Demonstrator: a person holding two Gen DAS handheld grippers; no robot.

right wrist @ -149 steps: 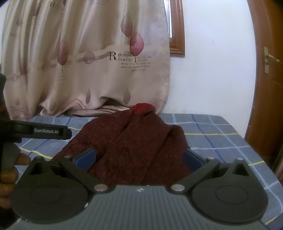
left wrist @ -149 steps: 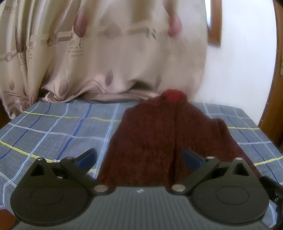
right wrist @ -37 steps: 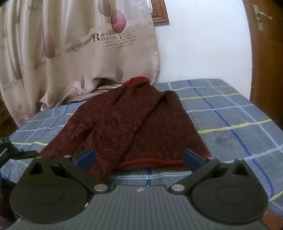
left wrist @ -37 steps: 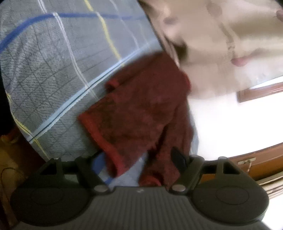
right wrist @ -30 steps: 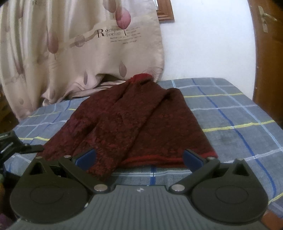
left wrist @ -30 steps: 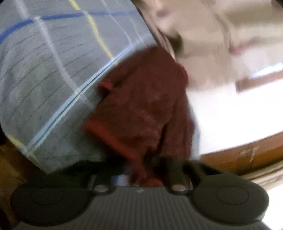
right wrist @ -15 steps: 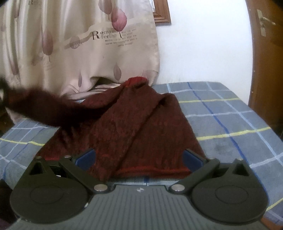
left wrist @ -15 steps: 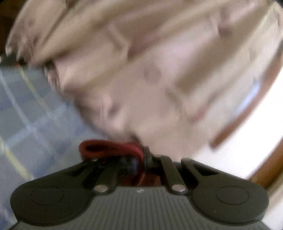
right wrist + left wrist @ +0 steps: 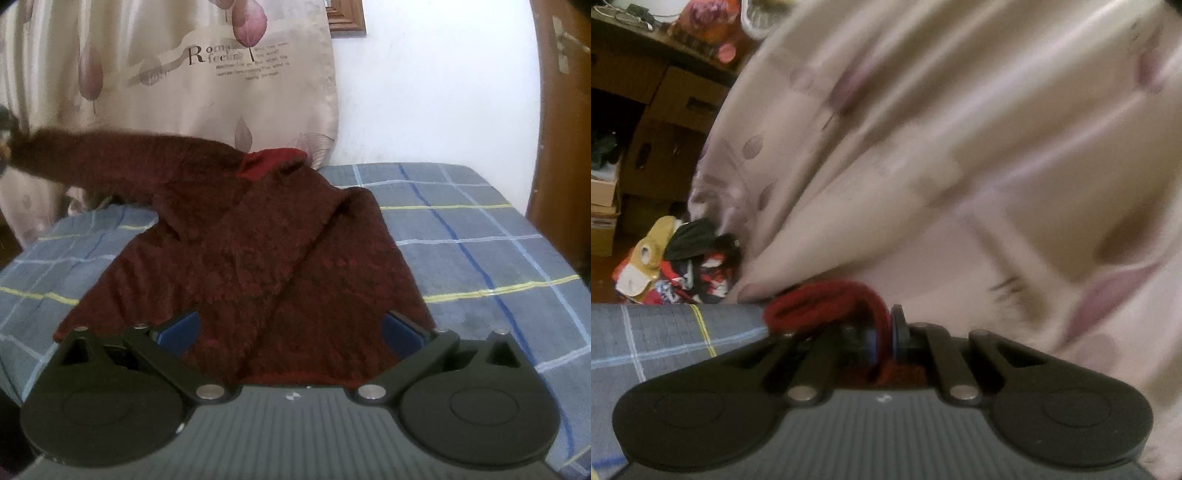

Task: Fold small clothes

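Dark-red fuzzy knit sweater [image 9: 258, 258] on blue checked bedsheet [image 9: 480, 240]: cuff [image 9: 827, 301] pinched by left gripper [image 9: 882, 336], right gripper [image 9: 290, 328] spread, empty.

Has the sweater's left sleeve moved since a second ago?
Yes. The sleeve has risen off the checked bedsheet and stretches left across the curtain, its cuff pinched in the left tool.

a beige satin curtain [image 9: 177, 74] printed with mauve leaves hangs behind the blue checked bedsheet [image 9: 480, 251]. white wall [image 9: 436, 92], brown wooden door [image 9: 561, 129], stacked cardboard boxes [image 9: 665, 122], a heap of colourful clothes [image 9: 676, 266].
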